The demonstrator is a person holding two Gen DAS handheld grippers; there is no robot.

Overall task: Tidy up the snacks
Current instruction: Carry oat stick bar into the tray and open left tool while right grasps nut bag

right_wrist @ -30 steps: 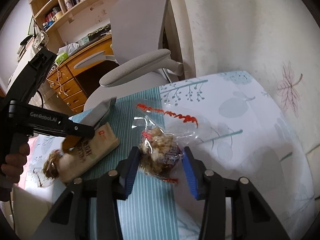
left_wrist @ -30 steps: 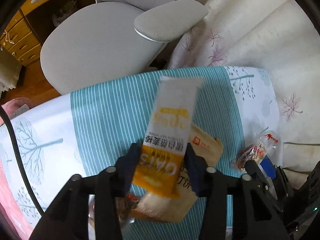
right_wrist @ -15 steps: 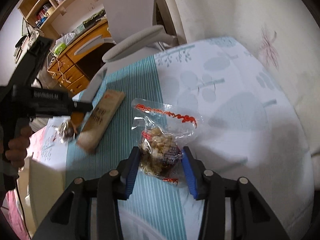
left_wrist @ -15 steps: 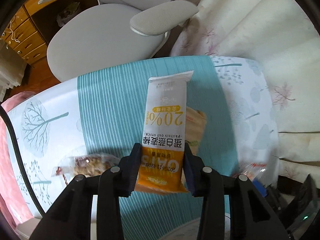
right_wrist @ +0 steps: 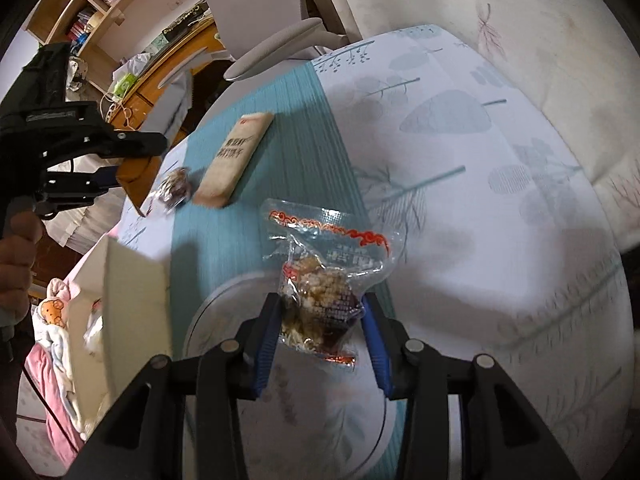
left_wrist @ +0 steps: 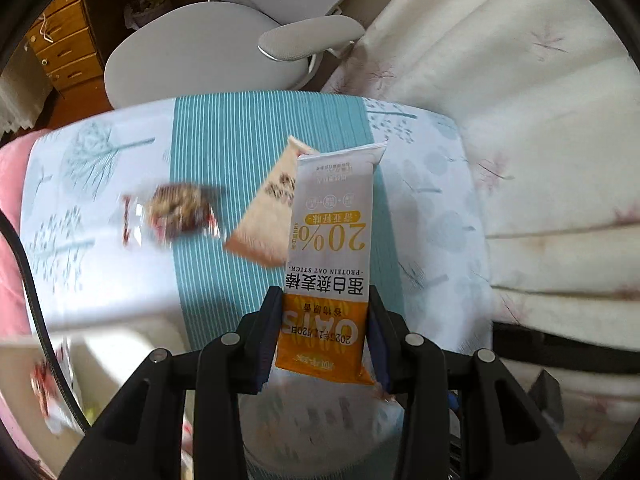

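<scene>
- Left wrist view: the left gripper is clamped on the orange end of an oat stick packet, pads pressing both long edges, and the white end sticks out past the jaws above the table. It hangs clear of the tablecloth, not resting on anything.
- Same view, lying on the teal stripe: a tan wrapped bar partly hidden behind the oat stick, and a clear-wrapped nut cluster to its left, blurry. A grey office chair sits beyond the table edge.
- Handling guess: the oat stick looks light and fairly stiff inside a slick film wrapper, so squeezing across its width near one end seems fine – though the free end could swing.
- Right wrist view: the right gripper has a clear bag of puffed-grain snack between its blue pads, jaws closed on the lumpy filled part, with the empty sealed top flopping forward. It hangs over a round plate, with a box wall to the left.
- That bag looks soft, crinkly and crushable – better pinched at the bulge gently than by the loose film, which could slip.
- Also here: the left gripper with its packet, up at the left edge, in the person's hand.
</scene>
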